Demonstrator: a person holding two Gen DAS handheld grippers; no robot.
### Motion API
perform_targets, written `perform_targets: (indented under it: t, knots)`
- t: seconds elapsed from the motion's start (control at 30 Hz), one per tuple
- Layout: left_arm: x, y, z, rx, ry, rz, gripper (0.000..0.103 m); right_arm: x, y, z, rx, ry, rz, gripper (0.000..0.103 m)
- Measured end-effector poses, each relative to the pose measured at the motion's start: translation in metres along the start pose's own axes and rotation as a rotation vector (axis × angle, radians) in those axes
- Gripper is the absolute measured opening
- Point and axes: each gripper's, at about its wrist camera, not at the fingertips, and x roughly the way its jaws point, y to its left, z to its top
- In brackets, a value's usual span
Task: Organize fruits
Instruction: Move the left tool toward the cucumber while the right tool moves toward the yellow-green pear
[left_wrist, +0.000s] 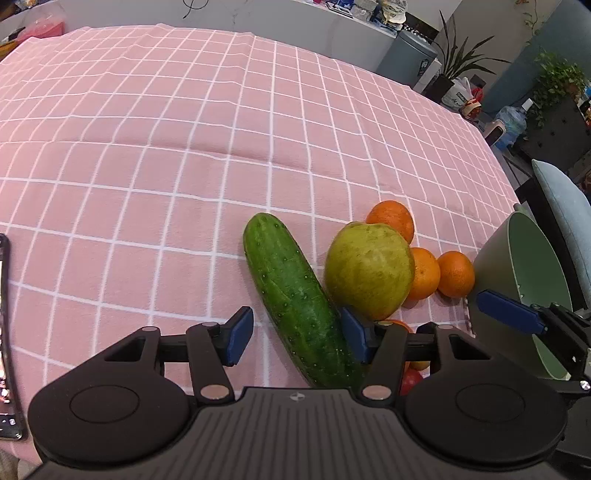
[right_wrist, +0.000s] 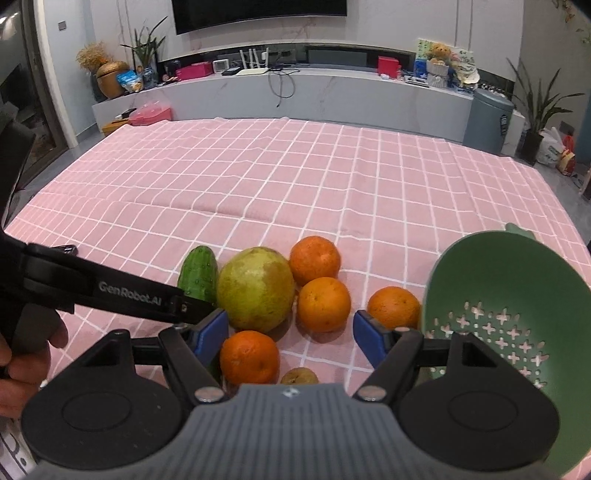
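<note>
A green cucumber (left_wrist: 295, 302) lies on the pink checked cloth, its near end between the open fingers of my left gripper (left_wrist: 297, 339); it does not look clamped. A large yellow-green pear-like fruit (left_wrist: 369, 269) sits to its right, with several oranges (left_wrist: 456, 273) around it. In the right wrist view the cucumber (right_wrist: 197, 275), the big fruit (right_wrist: 255, 288) and oranges (right_wrist: 323, 304) lie ahead. My right gripper (right_wrist: 290, 339) is open above an orange (right_wrist: 249, 356). A green colander (right_wrist: 517, 321) stands tilted at the right.
The pink checked tablecloth (left_wrist: 147, 166) covers the table. A small brownish fruit (right_wrist: 299, 376) lies near the right gripper's base. A dark phone-like object (left_wrist: 7, 332) lies at the left edge. A chair (left_wrist: 565, 206) stands at the right.
</note>
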Motion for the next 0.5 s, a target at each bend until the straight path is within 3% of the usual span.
perform_targets:
  t: [0.13,0.27,0.5]
  knots:
    - [-0.012,-0.001,-0.003,0.033,-0.004,0.05,0.064,0.002,0.007,-0.003,-0.038,-0.001,0.005,0.071]
    - [-0.026,0.004,-0.004,0.029,0.016,0.108,0.055,0.005,0.006,-0.003,-0.033,-0.002,0.017,0.071]
    - [-0.015,0.016,0.007,-0.097,-0.003,0.038,0.059,0.012,0.007,-0.002,-0.049,-0.003,0.042,0.071]
